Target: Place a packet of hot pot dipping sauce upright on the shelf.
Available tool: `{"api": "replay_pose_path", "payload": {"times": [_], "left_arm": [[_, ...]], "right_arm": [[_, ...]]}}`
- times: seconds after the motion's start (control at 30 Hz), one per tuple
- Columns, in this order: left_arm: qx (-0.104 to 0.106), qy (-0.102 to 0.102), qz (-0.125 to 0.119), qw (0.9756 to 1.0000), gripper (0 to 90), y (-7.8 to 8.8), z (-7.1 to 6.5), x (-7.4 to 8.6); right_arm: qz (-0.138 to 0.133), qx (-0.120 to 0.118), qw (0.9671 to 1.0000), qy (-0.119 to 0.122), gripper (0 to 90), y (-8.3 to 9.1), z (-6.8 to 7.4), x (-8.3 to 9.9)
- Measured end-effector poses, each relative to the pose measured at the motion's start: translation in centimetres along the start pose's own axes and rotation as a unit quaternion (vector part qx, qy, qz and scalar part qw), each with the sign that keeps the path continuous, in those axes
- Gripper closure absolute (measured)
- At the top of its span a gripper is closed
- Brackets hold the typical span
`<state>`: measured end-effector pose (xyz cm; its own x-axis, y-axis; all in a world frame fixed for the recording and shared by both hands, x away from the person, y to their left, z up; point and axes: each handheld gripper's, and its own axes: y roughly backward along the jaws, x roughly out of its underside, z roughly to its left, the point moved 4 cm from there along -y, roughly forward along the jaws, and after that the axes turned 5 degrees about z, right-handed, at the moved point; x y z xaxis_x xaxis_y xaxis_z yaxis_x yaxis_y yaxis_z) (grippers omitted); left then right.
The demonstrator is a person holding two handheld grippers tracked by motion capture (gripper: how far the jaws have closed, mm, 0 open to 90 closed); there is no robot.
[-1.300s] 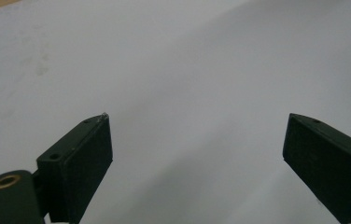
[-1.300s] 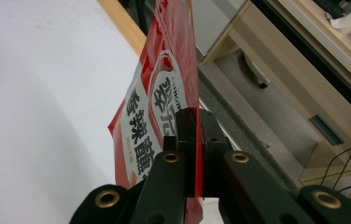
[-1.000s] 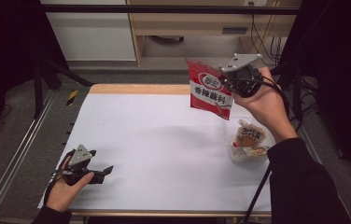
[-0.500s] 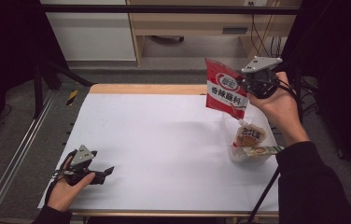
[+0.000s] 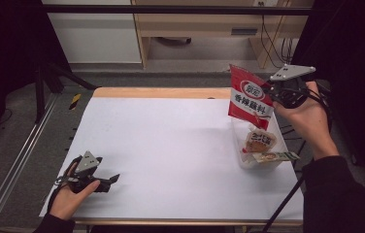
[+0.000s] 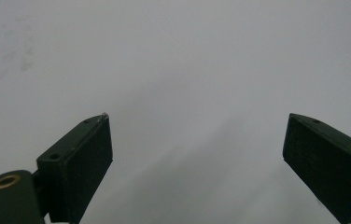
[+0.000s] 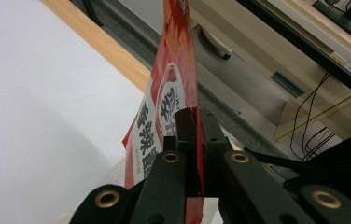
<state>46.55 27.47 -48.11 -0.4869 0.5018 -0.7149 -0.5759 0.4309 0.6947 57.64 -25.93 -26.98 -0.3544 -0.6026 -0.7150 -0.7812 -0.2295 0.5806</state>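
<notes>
White matte bench (image 5: 171,145): right gripper (image 5: 273,92) jaws pinch a glossy red pouch (image 5: 249,97) above the right edge's clear tub (image 5: 260,150); left gripper (image 5: 108,180) jaws spread.

Red packet (image 5: 250,98), at about 2 o'clock on the table, held up by the right gripper (image 5: 273,90): large dark characters on a white band, reading 香辣蘸料 as far as can be made out.
Red packet, round emblem above that band: characters too small to read.
Red packet in the right gripper view (image 7: 164,116): the same band seen edge-on; 香辣 legible, the rest cut off by the jaws.
Smaller packets (image 5: 260,141) in the clear container (image 5: 242,158) at 3 o'clock: dark print present, not readable.
Flat packet (image 5: 275,157) on the container rim: print blurred, not readable.
</notes>
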Motion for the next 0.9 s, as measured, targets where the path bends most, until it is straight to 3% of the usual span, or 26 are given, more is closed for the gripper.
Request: {"api": "replay_pose_path", "payload": {"times": [0.4,0.9], "left_arm": [[0.001,-0.002,0.001,1.0000,8.2,0.0,0.0,0.0],[0.003,-0.006,0.004,1.0000,8.1,-0.1,-0.2,0.0]], "right_arm": [[0.010,0.007,0.9999,-0.008,90.0,0.2,-0.8,1.5],[0.020,-0.001,0.9994,-0.029,90.0,-3.0,-0.8,3.8]]}}
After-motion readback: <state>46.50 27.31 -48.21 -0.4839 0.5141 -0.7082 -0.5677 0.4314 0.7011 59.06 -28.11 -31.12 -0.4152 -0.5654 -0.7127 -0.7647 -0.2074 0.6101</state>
